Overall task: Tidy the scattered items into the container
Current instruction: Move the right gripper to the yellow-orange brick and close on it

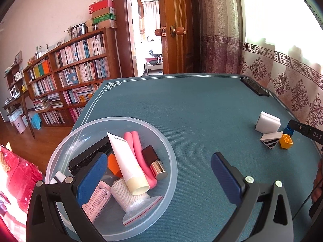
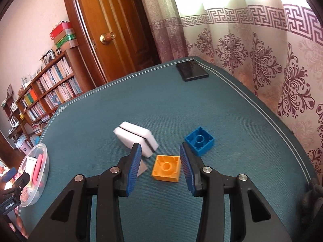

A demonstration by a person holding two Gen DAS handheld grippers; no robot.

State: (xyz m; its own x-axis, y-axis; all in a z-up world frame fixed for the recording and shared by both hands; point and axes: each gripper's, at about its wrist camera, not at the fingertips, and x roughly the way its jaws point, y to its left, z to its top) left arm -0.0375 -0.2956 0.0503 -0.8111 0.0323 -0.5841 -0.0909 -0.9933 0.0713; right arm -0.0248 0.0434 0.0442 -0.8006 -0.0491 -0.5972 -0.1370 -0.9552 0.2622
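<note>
Blue-padded fingers point(image 2: 134, 167) of the right gripper point(image 2: 160, 159) fill the bottom of the right wrist view, spread wide, nothing between the pads. Orange block point(image 2: 166, 168) lies hollow side up on the teal table mat point(image 2: 232, 111), in the gap between the two fingers, not touched. Blue block point(image 2: 199, 141), also hollow side up, sits just beyond the right finger, near its tip. White sponge point(image 2: 136, 139) lies just past the left finger tip, slightly blurred. Striped wedge piece point(image 1: 271, 140) is mostly hidden behind the left finger in the right wrist view; the left wrist view shows it beside the orange block, black and white stripes on its face. These four loose items cluster together at the right side of the mat, well apart from the container.

Left gripper point(image 1: 159, 173) hangs spread open over the near left part of the mat, holding nothing; its left finger overlaps the clear plastic bowl point(image 1: 167, 141). Inside the bowl: white tube point(image 1: 125, 159), pink silicone piece point(image 1: 139, 151), dark bottle with gold cap point(image 1: 154, 161), black comb-like item point(image 1: 88, 157), pink hair roller point(image 1: 97, 200), bandage roll point(image 1: 123, 193), zip bag point(image 1: 141, 209), an orange piece point(image 1: 114, 164).

Black phone point(image 2: 191, 71) lies at the far mat corner by the patterned curtain point(image 2: 262, 60). Bookshelf point(image 1: 76, 70) and wooden door point(image 2: 113, 30) stand behind.
</note>
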